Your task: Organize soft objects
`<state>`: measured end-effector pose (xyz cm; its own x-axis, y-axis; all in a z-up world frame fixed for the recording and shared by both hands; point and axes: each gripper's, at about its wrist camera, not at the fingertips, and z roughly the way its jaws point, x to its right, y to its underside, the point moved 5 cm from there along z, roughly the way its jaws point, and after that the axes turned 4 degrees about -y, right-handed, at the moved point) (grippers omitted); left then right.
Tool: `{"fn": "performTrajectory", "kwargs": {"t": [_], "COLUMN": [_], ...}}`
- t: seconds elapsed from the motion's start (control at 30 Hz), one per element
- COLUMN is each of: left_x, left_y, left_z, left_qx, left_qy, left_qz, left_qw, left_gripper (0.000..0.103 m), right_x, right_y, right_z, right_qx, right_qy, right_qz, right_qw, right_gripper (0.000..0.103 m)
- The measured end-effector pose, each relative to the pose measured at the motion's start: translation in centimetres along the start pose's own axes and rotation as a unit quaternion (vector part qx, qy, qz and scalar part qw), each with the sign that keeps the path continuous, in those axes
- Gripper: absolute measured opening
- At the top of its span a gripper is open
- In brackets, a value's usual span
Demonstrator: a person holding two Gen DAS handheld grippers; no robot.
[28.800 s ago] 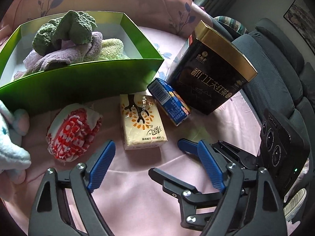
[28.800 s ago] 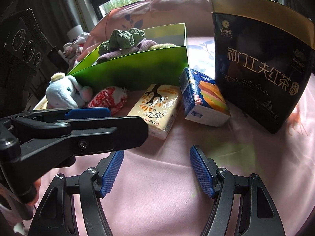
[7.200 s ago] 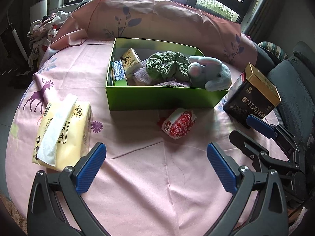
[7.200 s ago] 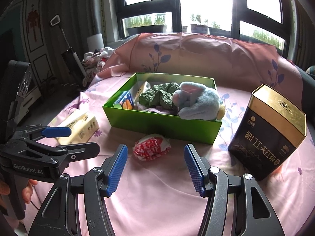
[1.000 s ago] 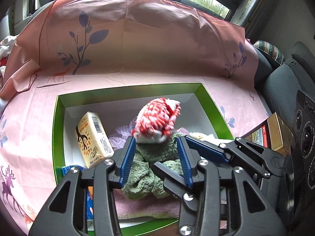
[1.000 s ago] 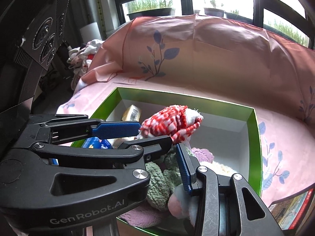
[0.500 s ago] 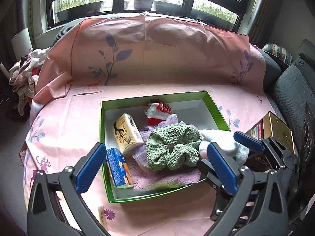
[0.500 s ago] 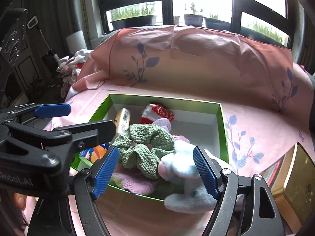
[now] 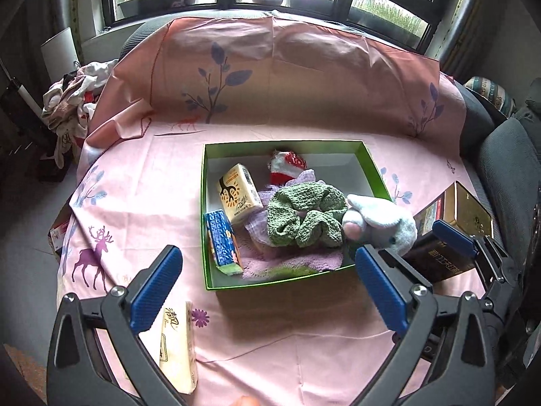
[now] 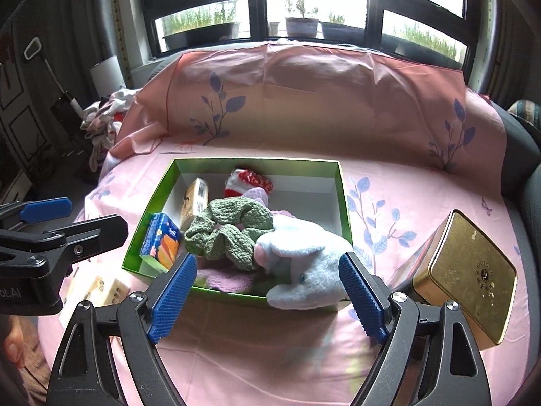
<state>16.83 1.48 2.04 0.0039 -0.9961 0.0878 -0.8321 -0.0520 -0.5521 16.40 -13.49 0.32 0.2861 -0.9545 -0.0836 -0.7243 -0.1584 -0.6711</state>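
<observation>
"ot.AI" on left tongs (image 10: 20, 292)

dark-framed windows (image 10: 318, 6), daylight; grey sofa (image 9: 503, 155) right.

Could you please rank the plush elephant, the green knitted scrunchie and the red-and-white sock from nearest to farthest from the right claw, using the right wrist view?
1. Plush elephant, at the box's near right corner.
2. Green knitted scrunchie, mid-box.
3. Red-and-white sock, against the far wall.

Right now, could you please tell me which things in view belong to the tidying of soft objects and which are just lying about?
Part of the job:
green box
red-and-white bundle
green knit cloth
plush elephant
small tissue pack
blue carton

Lying about:
gold-lidded tin
large tissue pack
clothes pile
</observation>
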Motion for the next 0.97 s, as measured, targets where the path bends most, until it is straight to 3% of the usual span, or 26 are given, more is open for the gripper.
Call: {"fn": "performTrajectory", "kwargs": {"t": [0.3,0.97], "left_x": [-0.2,-1.0], "left_y": [0.6,0.2], "left_z": [0.9,1.6], "left_qx": [-0.043,-0.024], "left_qy": [0.01,-0.053], "left_qz": [-0.012,0.0], "left_qw": [0.9989,0.9983], "left_gripper": [0.102,0.102], "right_x": [0.2,1.5], "right_y": [-0.3,-0.1], "right_z": [-0.3,0.9], "right_qx": [-0.002,-0.017], "right_qy": [0.004,0.015], "right_qz": [0.002,0.018], "right_qw": [1.0,1.0], "right_gripper": [0.086,0.086]}}
